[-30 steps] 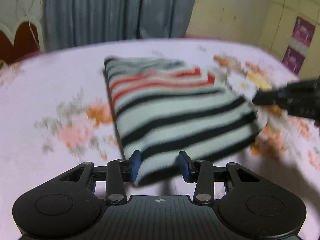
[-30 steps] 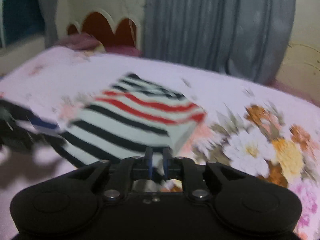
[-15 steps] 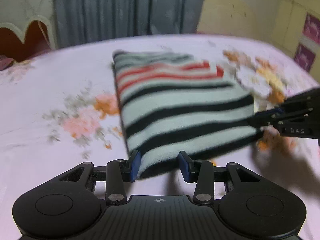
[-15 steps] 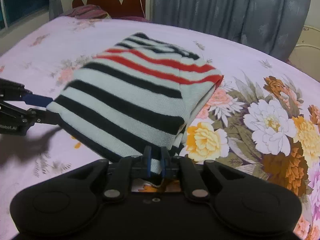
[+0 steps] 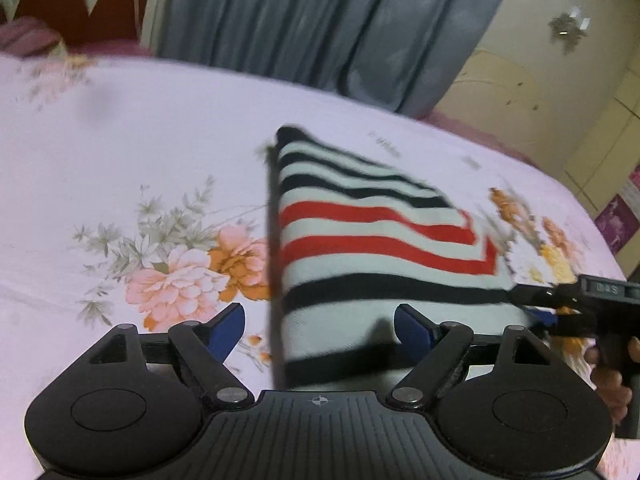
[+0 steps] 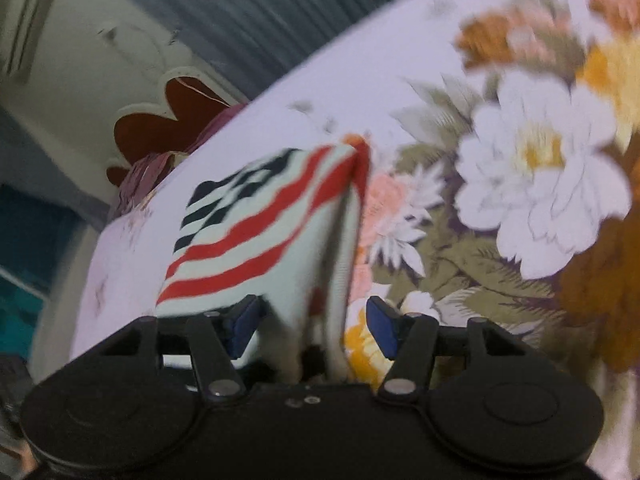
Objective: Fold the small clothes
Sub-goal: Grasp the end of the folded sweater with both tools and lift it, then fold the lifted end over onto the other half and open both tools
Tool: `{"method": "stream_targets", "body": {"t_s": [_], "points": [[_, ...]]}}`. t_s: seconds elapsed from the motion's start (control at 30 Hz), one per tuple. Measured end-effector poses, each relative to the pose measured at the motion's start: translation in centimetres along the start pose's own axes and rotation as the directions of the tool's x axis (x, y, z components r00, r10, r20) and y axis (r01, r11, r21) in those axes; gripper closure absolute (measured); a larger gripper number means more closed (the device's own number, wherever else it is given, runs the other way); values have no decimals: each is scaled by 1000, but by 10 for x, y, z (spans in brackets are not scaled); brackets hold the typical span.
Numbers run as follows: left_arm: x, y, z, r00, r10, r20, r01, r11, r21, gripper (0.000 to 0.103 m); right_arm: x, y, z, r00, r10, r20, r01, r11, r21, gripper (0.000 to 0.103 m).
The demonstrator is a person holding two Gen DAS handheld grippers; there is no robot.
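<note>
A folded knit garment [image 5: 380,248] with black, white and red stripes lies on the flowered pink bed sheet [image 5: 140,140]. My left gripper [image 5: 320,330] is at its near edge. Its jaws are opening, with the cloth's corner between the blue pads and neither pad pressing on it. In the left wrist view my right gripper [image 5: 524,303] reaches the garment's right edge, held by a hand [image 5: 608,372]. The right wrist view is rolled steeply. There the garment [image 6: 260,232] shows its folded edge between the opening jaws of my right gripper [image 6: 312,322], and the pads stand off the cloth.
A grey curtain [image 5: 320,20] hangs behind the bed, and a red and cream headboard [image 5: 80,12] stands at the far left. A pale wall with cupboard doors [image 5: 600,120] is on the right. Bare sheet [image 6: 520,160] with large printed flowers spreads around the garment.
Both grippers' jaws have spread wide and let go of the garment's edge. The right gripper has rolled hard, tilting its view. The left gripper has shifted sideways, so the garment sits further right.
</note>
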State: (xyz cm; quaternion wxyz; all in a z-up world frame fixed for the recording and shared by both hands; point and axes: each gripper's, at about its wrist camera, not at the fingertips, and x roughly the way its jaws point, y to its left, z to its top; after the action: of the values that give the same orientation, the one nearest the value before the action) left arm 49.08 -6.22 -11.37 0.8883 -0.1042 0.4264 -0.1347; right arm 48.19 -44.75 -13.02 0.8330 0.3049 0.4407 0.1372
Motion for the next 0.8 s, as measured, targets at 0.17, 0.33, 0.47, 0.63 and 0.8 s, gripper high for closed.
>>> {"method": "stream_targets", "body": {"t_s": [0.17, 0.33, 0.47, 0.63, 0.8], "points": [[29, 14, 5, 995, -83, -50, 77, 990, -115, 21, 16, -16, 3, 995, 95, -31, -93, 993, 72, 41], [48, 10, 9, 987, -139, -80, 126, 981, -150, 21, 35, -2, 1, 991, 119, -65, -116, 992, 54, 42], [55, 1, 16, 986, -137, -92, 126, 985, -119, 26, 37, 6, 7, 993, 93, -70, -91, 996, 21, 49], [62, -6, 19, 986, -132, -105, 121, 987, -105, 27, 37, 9, 9, 997, 61, -56, -61, 998, 5, 46], [60, -20, 22, 991, -89, -98, 87, 996, -27, 41, 49, 50, 9, 994, -95, -58, 82, 977, -196, 57]]}}
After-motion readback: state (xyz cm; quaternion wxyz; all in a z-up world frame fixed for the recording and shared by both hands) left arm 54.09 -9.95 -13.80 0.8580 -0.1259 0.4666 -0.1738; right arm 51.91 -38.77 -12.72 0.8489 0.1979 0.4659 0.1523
